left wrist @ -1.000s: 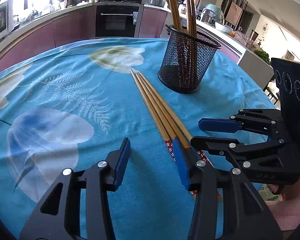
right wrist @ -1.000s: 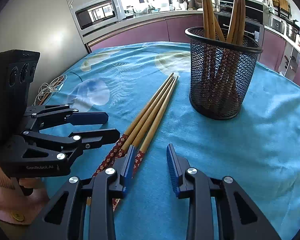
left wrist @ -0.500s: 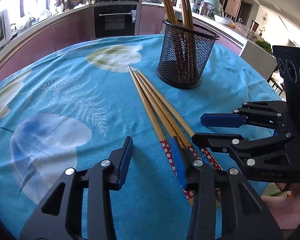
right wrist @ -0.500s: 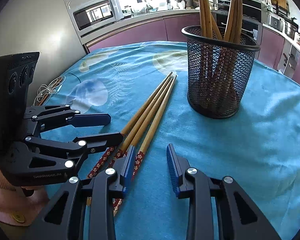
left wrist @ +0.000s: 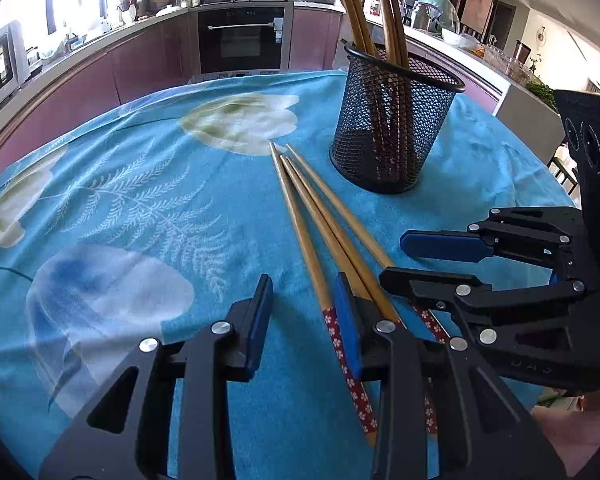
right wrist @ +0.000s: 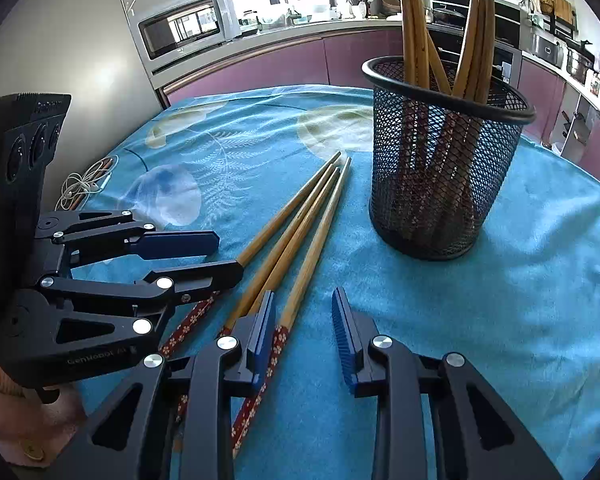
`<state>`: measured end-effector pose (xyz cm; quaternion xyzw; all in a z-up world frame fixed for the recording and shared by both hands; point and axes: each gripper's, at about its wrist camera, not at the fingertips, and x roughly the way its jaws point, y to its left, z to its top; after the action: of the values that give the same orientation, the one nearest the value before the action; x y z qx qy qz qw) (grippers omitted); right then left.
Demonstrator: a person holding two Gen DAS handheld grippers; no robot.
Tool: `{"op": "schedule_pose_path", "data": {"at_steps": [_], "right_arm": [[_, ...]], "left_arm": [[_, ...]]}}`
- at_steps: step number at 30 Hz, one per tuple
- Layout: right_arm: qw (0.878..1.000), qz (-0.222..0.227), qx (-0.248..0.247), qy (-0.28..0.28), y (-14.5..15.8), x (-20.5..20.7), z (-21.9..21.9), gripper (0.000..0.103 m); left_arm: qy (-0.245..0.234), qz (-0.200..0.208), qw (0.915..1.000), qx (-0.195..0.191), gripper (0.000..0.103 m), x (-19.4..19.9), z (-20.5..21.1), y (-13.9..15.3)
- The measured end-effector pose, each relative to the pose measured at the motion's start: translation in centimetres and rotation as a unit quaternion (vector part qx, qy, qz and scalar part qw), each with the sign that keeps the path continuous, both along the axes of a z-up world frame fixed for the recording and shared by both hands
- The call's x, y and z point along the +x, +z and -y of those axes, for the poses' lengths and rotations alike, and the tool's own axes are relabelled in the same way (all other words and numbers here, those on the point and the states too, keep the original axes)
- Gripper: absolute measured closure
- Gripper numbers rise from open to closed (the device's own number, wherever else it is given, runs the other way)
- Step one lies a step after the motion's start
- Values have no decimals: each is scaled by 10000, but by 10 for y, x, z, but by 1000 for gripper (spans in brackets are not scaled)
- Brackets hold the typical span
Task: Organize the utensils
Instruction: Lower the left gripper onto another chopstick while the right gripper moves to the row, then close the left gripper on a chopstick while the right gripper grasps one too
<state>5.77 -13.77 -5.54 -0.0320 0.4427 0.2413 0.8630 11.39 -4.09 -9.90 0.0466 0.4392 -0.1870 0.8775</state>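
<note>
Tabletop (left wrist: 480,168): covered by a blue cloth printed with pale flowers and fern fronds; a kitchen counter, oven and microwave are seen beyond it.
Loose chopsticks (left wrist: 320,220): three wooden chopsticks are laid side by side on the cloth, thin tips aimed toward the holder, red flowered handle ends near the two grippers. In the right wrist view (right wrist: 300,240) the same bundle is seen running from lower left to upper right.
Mesh holder (left wrist: 392,128): a black wire cup is stood upright on the cloth, just beyond and to the right of the chopstick tips, apart from them. Several more chopsticks (left wrist: 356,8) are held in it, leaning against its rim.
Left gripper (left wrist: 300,312): its blue-padded jaws are held apart and have just been closing. The leftmost chopstick is seen between them, close against the right pad; whether that pad touches it cannot be told for certain. The other two chopsticks pass under or behind the right finger.
Right gripper (right wrist: 304,320): jaws are parted with only bare cloth between them; the rightmost chopstick is seen just outside the left pad. Nothing is clamped.
Relation of grippers: the two are held close together over the handle ends, each visible in the other's view.
Cable (right wrist: 83,184): a coiled white cord is seen at the tabletop's far left edge.
</note>
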Motion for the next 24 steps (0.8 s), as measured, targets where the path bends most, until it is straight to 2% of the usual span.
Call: {"op": "schedule_pose_path", "data": {"at_steps": [13, 15, 24], "right_arm": [[9996, -46, 152, -247, -4, 31, -2, 92], [9992, -88, 254, -294, -4, 33, 2, 95], [9969, -140, 658, -411, 1, 24, 22, 97]], "left_arm": [[47, -39, 9999, 99, 83, 38, 10, -2], [78, -41, 9999, 72, 89, 40, 11, -2], [319, -27, 9993, -193, 95, 30, 0, 2]]}}
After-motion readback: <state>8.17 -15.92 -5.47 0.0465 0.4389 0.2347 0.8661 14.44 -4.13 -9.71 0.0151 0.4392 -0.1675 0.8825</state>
